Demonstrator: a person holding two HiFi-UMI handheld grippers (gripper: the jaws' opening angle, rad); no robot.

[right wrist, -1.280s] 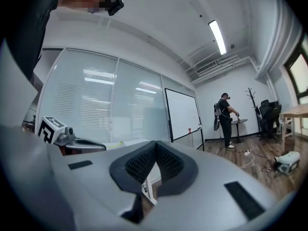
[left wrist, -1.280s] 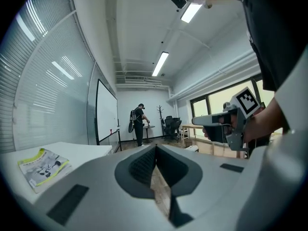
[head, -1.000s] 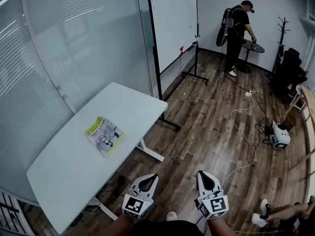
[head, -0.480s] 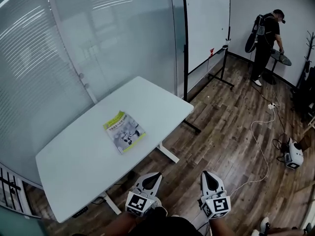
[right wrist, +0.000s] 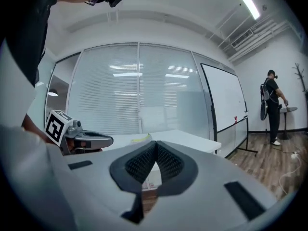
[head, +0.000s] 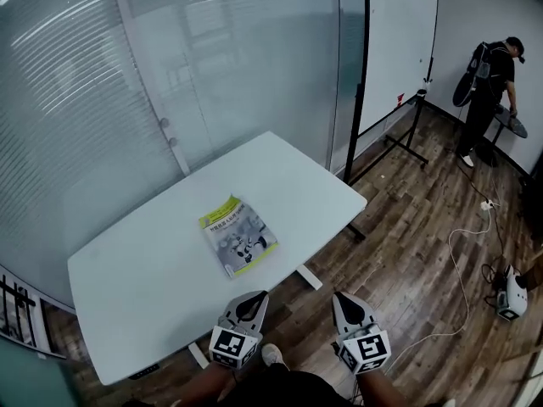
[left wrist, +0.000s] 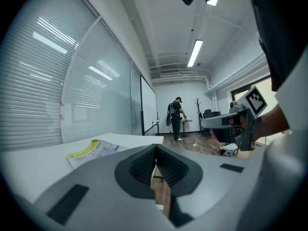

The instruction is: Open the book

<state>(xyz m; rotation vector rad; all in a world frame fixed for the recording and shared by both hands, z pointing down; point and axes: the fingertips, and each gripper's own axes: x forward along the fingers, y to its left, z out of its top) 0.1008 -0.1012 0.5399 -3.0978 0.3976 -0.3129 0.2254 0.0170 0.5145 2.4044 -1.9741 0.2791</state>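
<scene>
Lying on table [head: 144,265], book [head: 239,236] beyond L gripper [head: 257,297]

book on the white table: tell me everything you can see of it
The book looks like a thin paperback. It is closed and lies flat with its cover up. The cover has a yellow-green band across its far end, a grey-and-white picture below that, and print too small to read. It sits askew to the table edges, near the middle, and touches only the tabletop.
</scene>
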